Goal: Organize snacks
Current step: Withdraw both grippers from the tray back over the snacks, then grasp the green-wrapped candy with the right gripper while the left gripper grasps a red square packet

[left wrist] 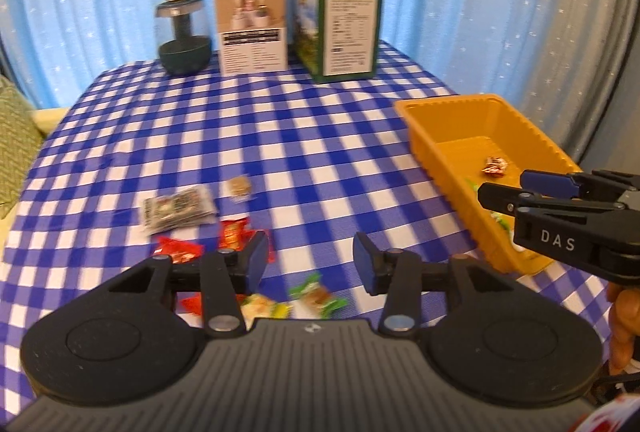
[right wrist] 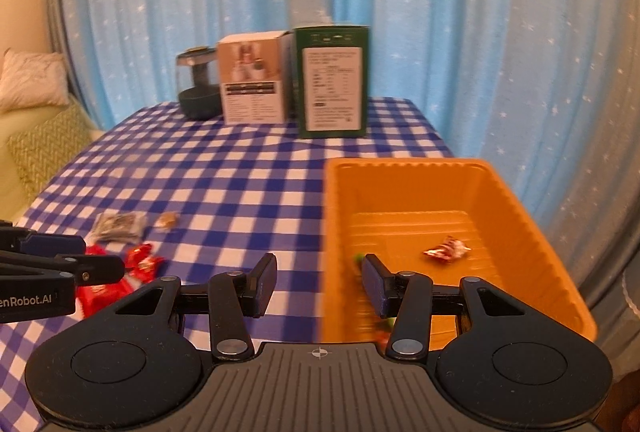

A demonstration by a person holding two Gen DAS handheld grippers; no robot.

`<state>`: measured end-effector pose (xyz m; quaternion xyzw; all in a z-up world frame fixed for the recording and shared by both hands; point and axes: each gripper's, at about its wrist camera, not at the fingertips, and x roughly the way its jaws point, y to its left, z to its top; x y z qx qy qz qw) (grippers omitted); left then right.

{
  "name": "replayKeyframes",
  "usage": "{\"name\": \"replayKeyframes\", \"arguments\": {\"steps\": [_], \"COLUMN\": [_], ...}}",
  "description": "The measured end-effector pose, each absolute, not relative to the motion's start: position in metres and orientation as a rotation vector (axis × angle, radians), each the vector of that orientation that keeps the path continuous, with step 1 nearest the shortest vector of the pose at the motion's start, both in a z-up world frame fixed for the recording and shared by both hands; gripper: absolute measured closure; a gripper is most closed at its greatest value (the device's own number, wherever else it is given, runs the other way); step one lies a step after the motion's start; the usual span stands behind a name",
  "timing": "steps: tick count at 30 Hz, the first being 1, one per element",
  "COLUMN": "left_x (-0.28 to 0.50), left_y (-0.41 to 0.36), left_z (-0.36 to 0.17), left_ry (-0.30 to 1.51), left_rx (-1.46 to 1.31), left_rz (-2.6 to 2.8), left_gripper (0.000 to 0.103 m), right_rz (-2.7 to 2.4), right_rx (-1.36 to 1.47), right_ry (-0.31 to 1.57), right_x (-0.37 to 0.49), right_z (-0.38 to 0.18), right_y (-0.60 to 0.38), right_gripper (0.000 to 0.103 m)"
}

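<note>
Loose snacks lie on the checked tablecloth: a dark packet [left wrist: 178, 210], a small tan snack [left wrist: 240, 188], red packets [left wrist: 232, 232] and green-wrapped candies [left wrist: 316, 294]. My left gripper [left wrist: 310, 264] hovers open above them with nothing between its fingers. The orange tray [right wrist: 404, 168] sits on the right and holds a red-and-silver candy [right wrist: 446, 248] and a green-wrapped one [right wrist: 358, 258]. My right gripper [right wrist: 320, 284] is open and empty, straddling the tray's near left wall. In the left wrist view the right gripper [left wrist: 508, 188] reaches over the tray [left wrist: 440, 112].
At the table's far edge stand a dark green jar-like device [left wrist: 184, 36], a white box [left wrist: 252, 28] and a green box [left wrist: 344, 24]. A blue starred curtain hangs behind. A green cushion [right wrist: 44, 148] lies off the table's left side.
</note>
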<state>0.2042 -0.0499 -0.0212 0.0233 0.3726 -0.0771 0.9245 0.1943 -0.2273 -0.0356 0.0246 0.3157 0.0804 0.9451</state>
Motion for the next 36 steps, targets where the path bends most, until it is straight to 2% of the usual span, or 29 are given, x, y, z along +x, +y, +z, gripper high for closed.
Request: {"name": "replayKeyframes", "arguments": {"steps": [19,36], "left_x": [0.179,0.18], "left_y": [0.035,0.063], "left_z": [-0.029,-0.053], "left_ry": [0.782,0.82], "left_rx": [0.007,-0.005], "left_rz": [-0.023,0.004], "left_gripper": [0.056,0.053], "right_rz": [0.299,0.354], "right_rx": [-0.068,-0.139], "right_ry": [0.668,0.726], "right_x": [0.195,0.199], "right_z": [-0.043,-0.069], "right_y": [-0.141,-0.113], "right_gripper": [0.055,0.055]}}
